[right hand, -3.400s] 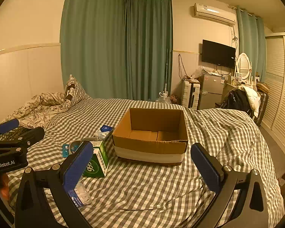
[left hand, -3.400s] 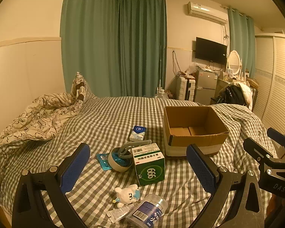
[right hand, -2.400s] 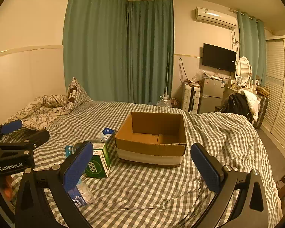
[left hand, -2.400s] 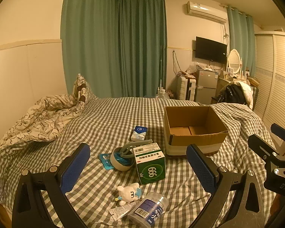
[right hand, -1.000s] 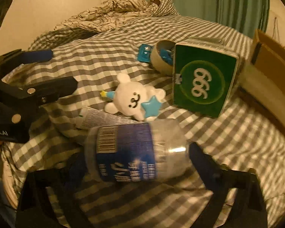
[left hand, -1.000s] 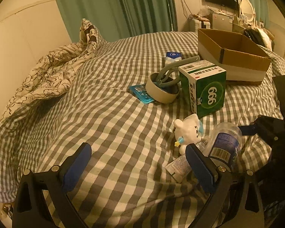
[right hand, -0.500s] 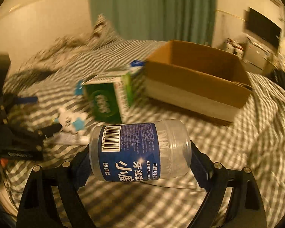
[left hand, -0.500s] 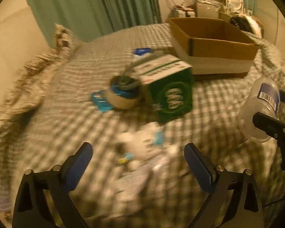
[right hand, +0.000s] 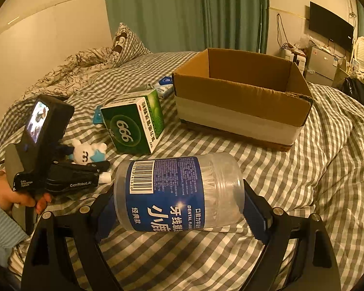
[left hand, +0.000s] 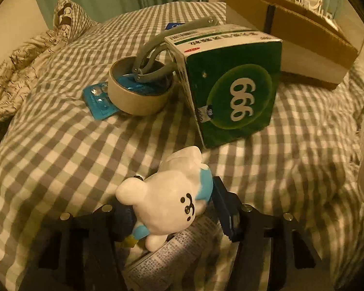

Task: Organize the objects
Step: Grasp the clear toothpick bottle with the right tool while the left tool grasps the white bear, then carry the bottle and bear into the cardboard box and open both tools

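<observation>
**Both grippers loaded over the checked bed**

Nearest in the right wrist view, the right gripper (right hand: 179, 208) has its jaws clamped on one clear dental floss jar (right hand: 179, 194), a pad against each end. The jar lies on its side, held clear above the checked bedspread (right hand: 327, 169), its long axis crosswise between the fingers, barcode end to the left and bare ribbed end to the right, its blue label upside down.

Nearest in the left wrist view, the left gripper (left hand: 172, 211) has its jaws pressed against the two sides of one white bear toy (left hand: 167, 201). The bear is low over the bedspread, head toward the camera and feet pointing away toward the boxes, face turned up. Under it lies one printed tube (left hand: 167, 257), its length running from lower left to upper right.

Just beyond the bear stands one green "999" box (left hand: 230, 89), tilted, its round logo facing the camera. Left of it, touching, sits one roll of tape (left hand: 139, 92) flat on its side with a grey folding tool (left hand: 157, 46) leaning out of its core, and one blue blister pack (left hand: 98, 99) tucked under the roll.

Farthest is one open cardboard box (right hand: 240, 97), upright, and one small blue-and-white packet (right hand: 165, 86) by its left corner.
</observation>
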